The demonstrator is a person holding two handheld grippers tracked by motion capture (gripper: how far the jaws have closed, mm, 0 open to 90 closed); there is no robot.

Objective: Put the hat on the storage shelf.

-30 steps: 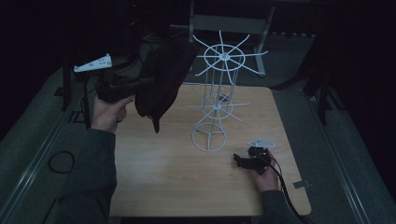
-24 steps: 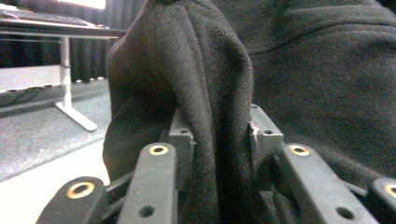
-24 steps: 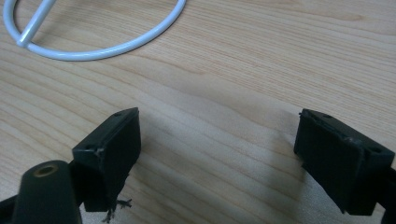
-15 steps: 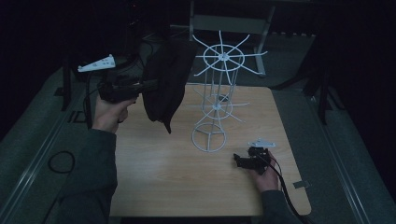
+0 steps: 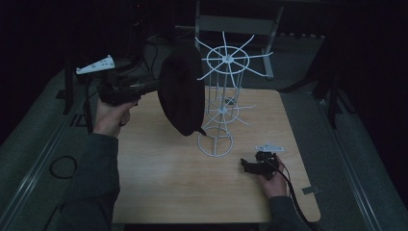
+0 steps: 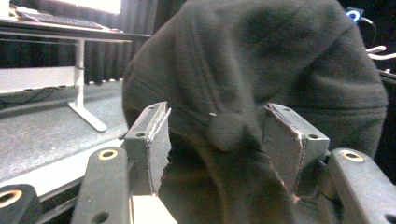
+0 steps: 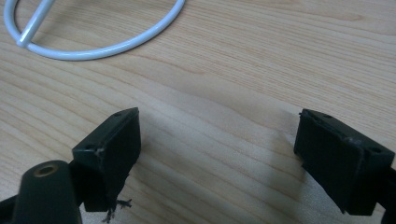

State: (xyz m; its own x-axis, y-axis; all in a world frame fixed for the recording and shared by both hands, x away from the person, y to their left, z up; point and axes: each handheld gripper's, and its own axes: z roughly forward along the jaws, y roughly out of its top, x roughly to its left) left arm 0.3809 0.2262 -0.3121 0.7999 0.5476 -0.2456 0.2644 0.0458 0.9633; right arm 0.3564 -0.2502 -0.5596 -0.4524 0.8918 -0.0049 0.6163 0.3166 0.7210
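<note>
The black knitted fabric hat (image 5: 182, 91) hangs from an arm at the upper left of the white wire spoked display rack (image 5: 222, 103), draping down beside the rack's upright column, its lower edge above the light wooden worktop (image 5: 183, 183). In the high view the hat sits at about 10 o'clock from the rack's round base ring, and at 3 o'clock from the left gripper (image 5: 126, 91).

That gripper is raised above the worktop's left edge, with its tip right at the hat's side. Its jaws have just been opening and now stand wide. The left gripper view adds what the high view cannot: the hat (image 6: 252, 93) bulges between the two jaws, a rounded fold of fabric lying in the gap, and the pads are set back from it on both sides, so the cloth is between them without being pinched. A grey floor and a white-legged desk (image 6: 79, 88) lie at 9 o'clock in that view.

Farther out, the right gripper (image 5: 260, 163) lies low on the worktop at about 4 o'clock from the rack's base, well apart from the hat, with a cable trailing toward the near edge. The right gripper view shows the jaws spread wide over bare wood grain with nothing between them, and a curved stretch of the rack's white base ring (image 7: 93, 46) at 11 o'clock.
</note>
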